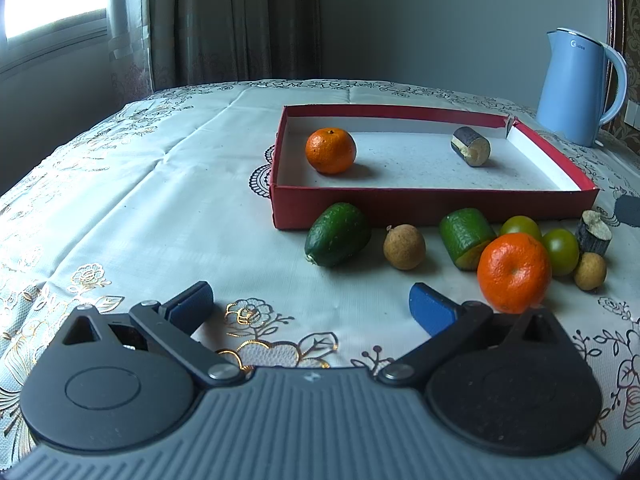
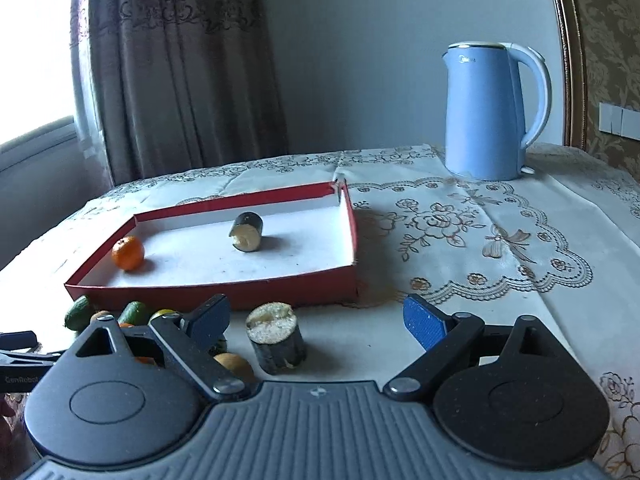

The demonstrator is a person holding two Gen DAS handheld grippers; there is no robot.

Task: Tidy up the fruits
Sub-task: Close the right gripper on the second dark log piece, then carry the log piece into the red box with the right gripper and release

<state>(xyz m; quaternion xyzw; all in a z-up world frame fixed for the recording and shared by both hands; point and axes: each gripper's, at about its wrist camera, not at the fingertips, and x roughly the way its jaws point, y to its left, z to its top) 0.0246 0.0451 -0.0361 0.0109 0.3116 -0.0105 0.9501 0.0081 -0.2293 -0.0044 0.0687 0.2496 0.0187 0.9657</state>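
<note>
Both grippers spread wide, nothing between the fingers.

Left gripper (image 1: 310,306): hovering low over the floral tablecloth (image 1: 140,184). Straight ahead of the jaws, the red shallow box (image 1: 432,202). Inside it: a mandarin (image 1: 331,150) near its left wall and a dark sugarcane piece (image 1: 471,146) lying on its side toward the right, the two well apart.

Loose fruit sits in a row along the box's near wall, ahead and right of the left jaws: whole green feijoa-like fruit (image 1: 337,234), a longan (image 1: 404,247), a cut green fruit half (image 1: 466,238), then a second mandarin (image 1: 514,272) just beyond the right finger. Behind that mandarin, two green tomatoes (image 1: 560,246) touching each other, another longan (image 1: 590,277) and a second sugarcane stub (image 1: 593,234) standing upright at far right.

Right gripper (image 2: 316,318): same stub (image 2: 276,336) stands upright just ahead, between the fingers' lines but closer to the left finger, not touched. A longan (image 2: 234,362) sits beside the left finger's linkage; the rest of the fruit is partly hidden behind it. Box (image 2: 224,294) ahead-left. Blue electric kettle (image 2: 486,112) far ahead-right, well apart from everything.
</note>
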